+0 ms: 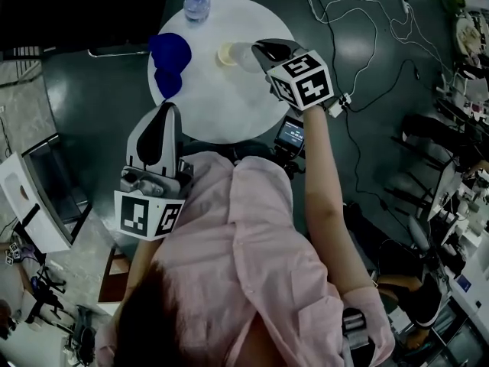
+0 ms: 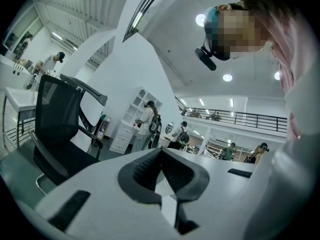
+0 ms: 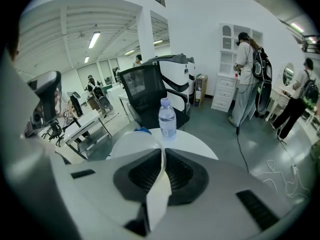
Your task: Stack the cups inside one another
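Over the round white table (image 1: 229, 117), a pale cup (image 1: 231, 54) hangs with my right gripper (image 1: 258, 50) shut on its wall. In the right gripper view the cup's thin wall (image 3: 160, 184) runs between the closed jaws of the right gripper (image 3: 162, 151). Two blue cups (image 1: 170, 52) (image 1: 167, 82) lie on the table's left side, and a bit of blue (image 3: 142, 130) shows past the jaws. My left gripper (image 1: 164, 109) stays at the table's near left edge. In its own view the left gripper (image 2: 161, 151) is shut and holds nothing.
A water bottle (image 1: 196, 2) (image 3: 167, 118) stands at the table's far edge. A black office chair (image 3: 150, 96) is behind the table, and another chair (image 2: 60, 129) shows in the left gripper view. Cables (image 1: 359, 21) trail on the floor to the right. People stand at white cabinets (image 3: 230, 64).
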The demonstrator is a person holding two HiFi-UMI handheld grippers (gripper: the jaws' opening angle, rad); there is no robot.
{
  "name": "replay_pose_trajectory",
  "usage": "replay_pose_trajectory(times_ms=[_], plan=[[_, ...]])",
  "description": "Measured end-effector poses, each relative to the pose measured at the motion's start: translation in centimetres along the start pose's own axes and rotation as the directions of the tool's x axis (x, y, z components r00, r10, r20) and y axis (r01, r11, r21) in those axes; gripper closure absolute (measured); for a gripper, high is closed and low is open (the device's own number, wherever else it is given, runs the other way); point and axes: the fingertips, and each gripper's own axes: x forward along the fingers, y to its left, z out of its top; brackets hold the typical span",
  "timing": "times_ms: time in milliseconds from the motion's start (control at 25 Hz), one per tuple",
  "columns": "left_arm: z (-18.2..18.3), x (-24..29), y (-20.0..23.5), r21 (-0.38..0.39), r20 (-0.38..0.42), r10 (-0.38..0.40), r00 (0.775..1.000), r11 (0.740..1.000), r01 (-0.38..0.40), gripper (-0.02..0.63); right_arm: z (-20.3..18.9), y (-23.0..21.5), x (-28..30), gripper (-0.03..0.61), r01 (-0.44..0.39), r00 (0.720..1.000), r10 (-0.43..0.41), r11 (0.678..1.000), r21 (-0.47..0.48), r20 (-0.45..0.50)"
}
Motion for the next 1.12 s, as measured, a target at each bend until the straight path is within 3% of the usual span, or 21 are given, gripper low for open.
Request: replay_pose_trajectory(times_ms=[1120], plan=[[-0.3, 1.1, 0.6, -0.014, -0.028, -0.017, 0.999, 1.000, 0.016, 0.596, -1.3, -1.1, 0.7, 0.538, -0.024, 0.998, 0.024, 1.000, -0.006, -0.056]])
